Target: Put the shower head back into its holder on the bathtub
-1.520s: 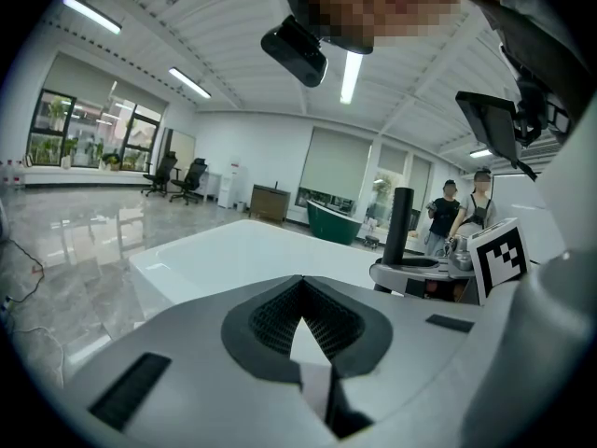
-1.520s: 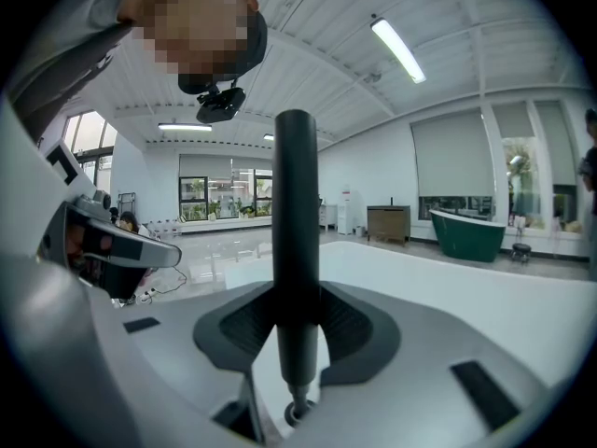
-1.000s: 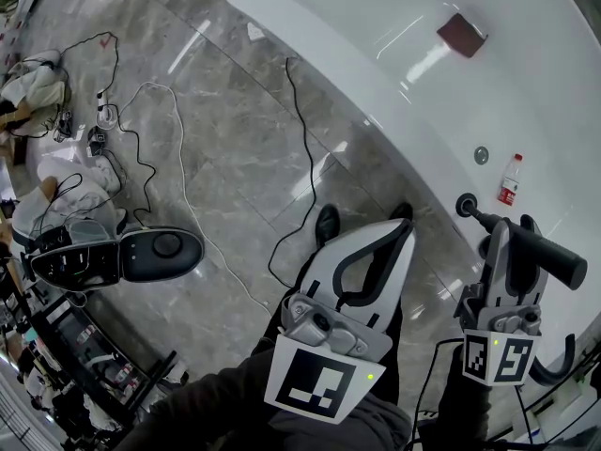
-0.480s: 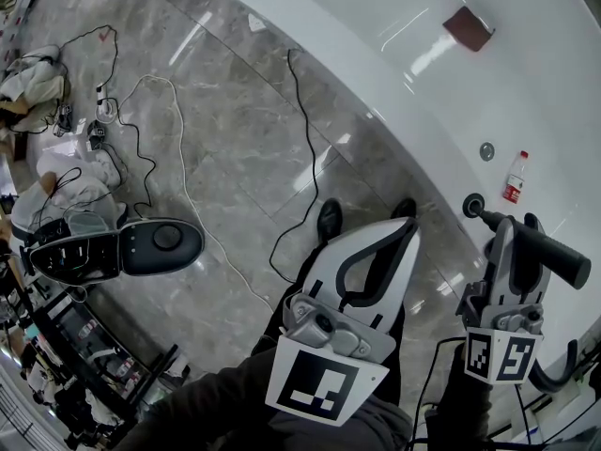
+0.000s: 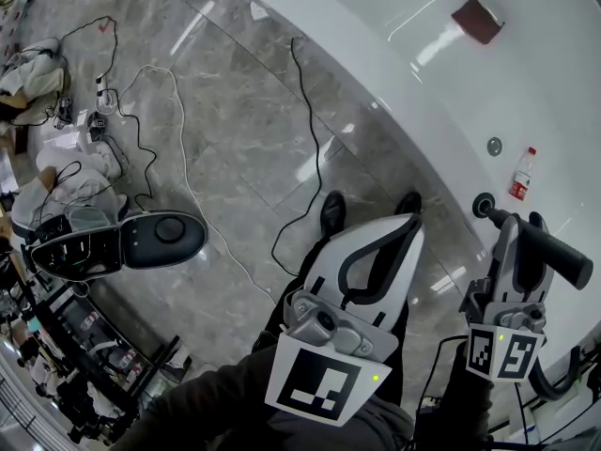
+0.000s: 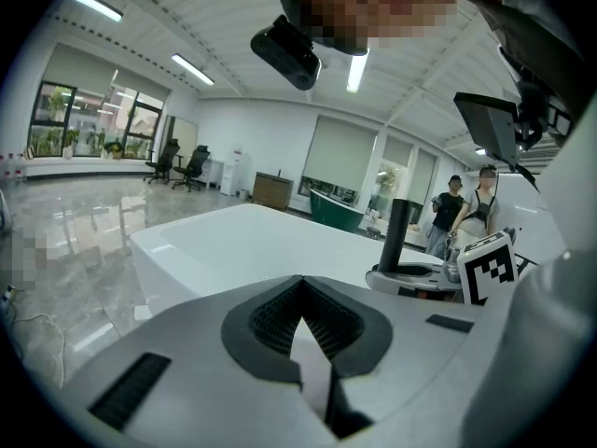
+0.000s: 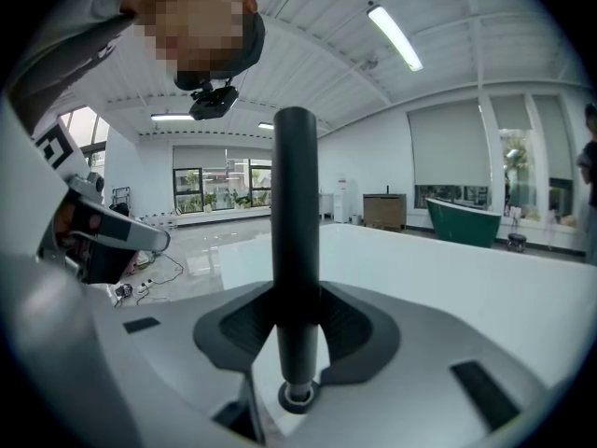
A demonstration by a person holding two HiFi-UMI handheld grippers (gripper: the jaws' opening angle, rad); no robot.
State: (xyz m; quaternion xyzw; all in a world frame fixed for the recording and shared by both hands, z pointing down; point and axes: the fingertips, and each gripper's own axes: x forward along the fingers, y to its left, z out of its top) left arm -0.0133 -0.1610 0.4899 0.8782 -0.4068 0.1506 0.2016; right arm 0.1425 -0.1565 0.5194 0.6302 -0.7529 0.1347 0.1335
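Note:
The black shower head [image 5: 554, 255] is a straight dark handle clamped in my right gripper [image 5: 514, 225], whose jaws are shut on it. Its lower end sits at the round dark holder [image 5: 483, 205] on the rim of the white bathtub [image 5: 441, 92]. In the right gripper view the shower head [image 7: 297, 231] stands upright between the jaws, its foot in the holder ring [image 7: 298, 398]. My left gripper [image 5: 413, 222] hangs over the floor beside the tub, shut with nothing in it. From the left gripper view its tips [image 6: 300, 283] meet in front of the bathtub [image 6: 252, 241].
A small bottle [image 5: 522, 174] and a round fitting [image 5: 494, 145] sit on the tub rim, a red-brown pad [image 5: 477, 19] in the tub. Cables [image 5: 305, 111] and a black-and-white device [image 5: 141, 242] lie on the marble floor. Two people [image 6: 466, 215] stand beyond.
My right gripper has sunk a little with the shower head, keeping its lower end at the holder. The left gripper has stayed where it was.

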